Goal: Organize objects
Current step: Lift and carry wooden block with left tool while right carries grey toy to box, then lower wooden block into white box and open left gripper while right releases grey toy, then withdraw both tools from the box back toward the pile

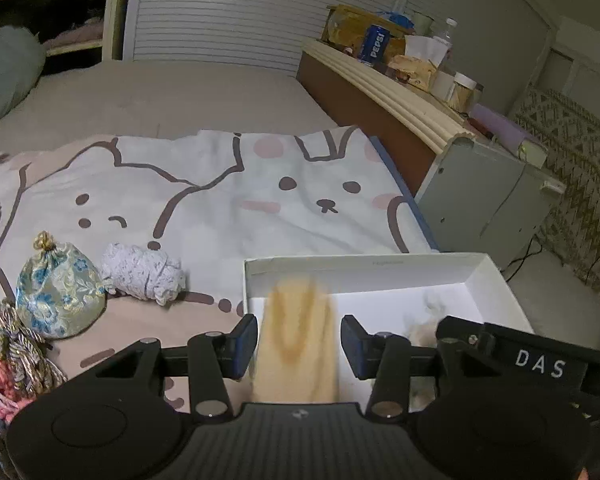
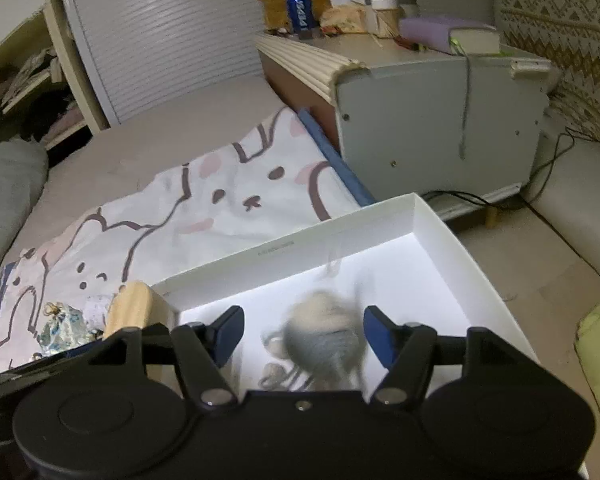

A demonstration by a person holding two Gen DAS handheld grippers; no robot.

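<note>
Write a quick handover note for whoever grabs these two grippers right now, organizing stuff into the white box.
Left gripper: open, blurred wooden block between the jaws above the white box edge.
Right gripper: open, grey fuzzy ball loose between the jaws, inside the box.
Left on the blanket: brocade pouch, white lace bundle, cords and pink knit at the left edge.

One white box [image 1: 364, 276], one wooden block [image 1: 300, 344] and one grey ball [image 2: 324, 336] (blurred). On the bed, near left: one brocade pouch [image 1: 56, 296], one lace bundle [image 1: 144, 272]. Far right, one can [image 1: 374, 46].
</note>
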